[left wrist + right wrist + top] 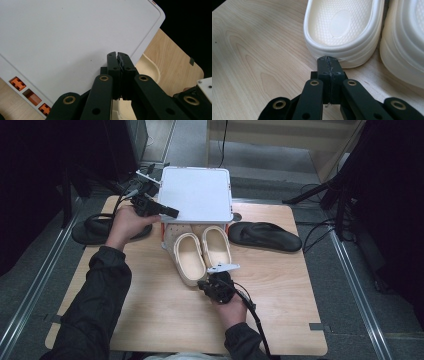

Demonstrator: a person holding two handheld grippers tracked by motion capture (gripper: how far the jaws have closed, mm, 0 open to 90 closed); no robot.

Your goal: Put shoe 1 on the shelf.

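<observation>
A big light wooden table (165, 320) holds everything. At its far edge stands a white square plastic shelf with orange corner pieces (196, 193). Under the shelf's front edge sit two cream rubber clogs side by side, the left clog (189, 258) and the right clog (216, 246), their toes tucked below the shelf. A black flip-flop (265, 236) lies to the right of the shelf, and another black sandal (92, 229) lies to the left. The left gripper (117, 55) is clenched tight with nothing between its jaws, its tips against the shelf's white top. The right gripper (328, 60) is also squeezed tight on nothing, its tip touching the heel of the left clog.
</observation>
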